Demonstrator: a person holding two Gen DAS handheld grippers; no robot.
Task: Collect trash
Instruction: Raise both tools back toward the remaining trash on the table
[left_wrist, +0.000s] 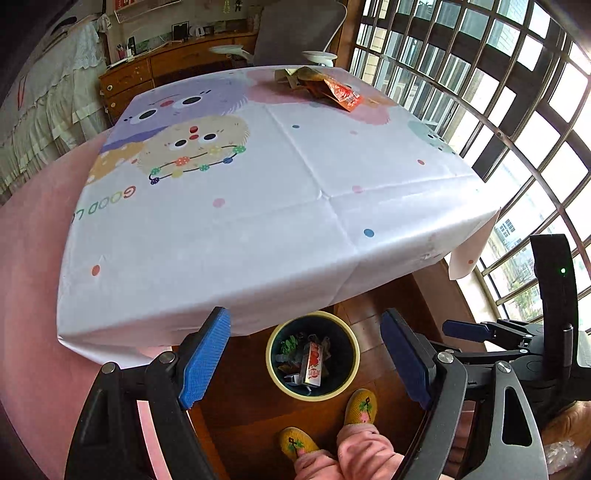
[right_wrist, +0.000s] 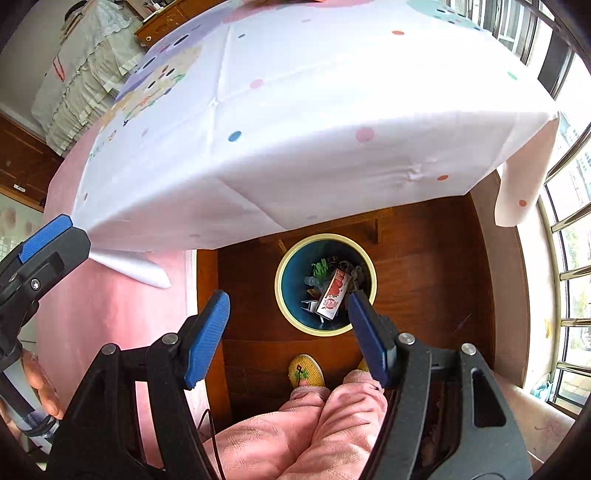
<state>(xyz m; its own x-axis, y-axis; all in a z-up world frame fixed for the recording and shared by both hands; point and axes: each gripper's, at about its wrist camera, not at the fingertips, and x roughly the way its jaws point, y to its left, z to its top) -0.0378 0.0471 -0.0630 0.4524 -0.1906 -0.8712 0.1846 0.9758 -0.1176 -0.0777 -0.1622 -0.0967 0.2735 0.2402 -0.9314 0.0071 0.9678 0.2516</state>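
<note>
A round bin (left_wrist: 272, 363) (right_wrist: 284, 306) with a pale rim and dark blue inside stands on the wooden floor below the table's near edge. It holds a red-and-white carton (left_wrist: 314, 363) (right_wrist: 334, 295) and several other scraps. Crumpled red and brown snack wrappers (left_wrist: 325, 86) lie at the far side of the table. My left gripper (left_wrist: 306, 356) hangs open above the bin with nothing between its blue pads. My right gripper (right_wrist: 290, 330) is also open and empty over the bin; it shows in the left wrist view as a dark frame (left_wrist: 509, 336) at the right.
The table (left_wrist: 258, 221) (right_wrist: 314, 129) wears a white cloth with cartoon prints, over a pink under-cloth. A person's pink trouser legs and yellow slippers (left_wrist: 360, 406) (right_wrist: 306, 371) stand by the bin. A barred window (left_wrist: 517, 110) runs along the right; an office chair (left_wrist: 295, 33) stands behind the table.
</note>
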